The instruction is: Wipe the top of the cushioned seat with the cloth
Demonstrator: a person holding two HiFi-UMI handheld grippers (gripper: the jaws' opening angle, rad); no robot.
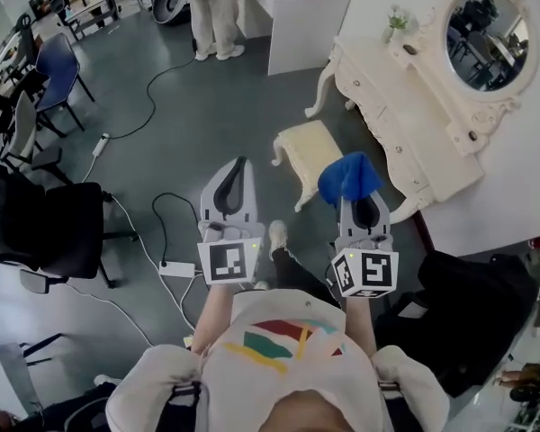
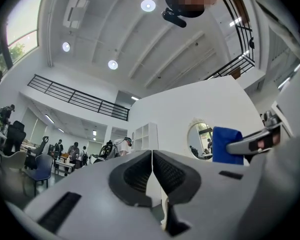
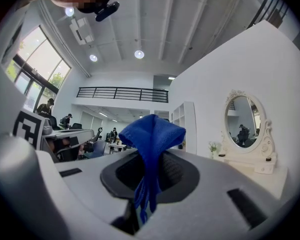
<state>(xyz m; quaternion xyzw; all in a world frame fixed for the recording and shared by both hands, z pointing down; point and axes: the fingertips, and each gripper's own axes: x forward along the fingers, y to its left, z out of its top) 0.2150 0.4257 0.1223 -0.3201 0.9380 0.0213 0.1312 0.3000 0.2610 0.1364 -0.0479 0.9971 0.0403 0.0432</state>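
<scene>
A cream cushioned seat [image 1: 310, 142] with curved white legs stands on the grey floor ahead of me, beside the dressing table. My right gripper [image 1: 361, 193] is shut on a blue cloth [image 1: 348, 177], which bunches above its jaws [image 3: 151, 134]; it hangs in the air just right of and nearer than the seat. The left gripper [image 1: 238, 171] is shut with nothing between its jaws, held up left of the seat. In the left gripper view the closed pads [image 2: 140, 174] point at the room, and the blue cloth [image 2: 226, 145] shows at the right.
An ornate white dressing table [image 1: 405, 115] with an oval mirror [image 1: 488, 36] stands right of the seat. Cables and a power strip [image 1: 176, 268] trail over the floor at left. Black and blue chairs [image 1: 54, 70] stand at far left. A person [image 1: 214, 16] stands beyond.
</scene>
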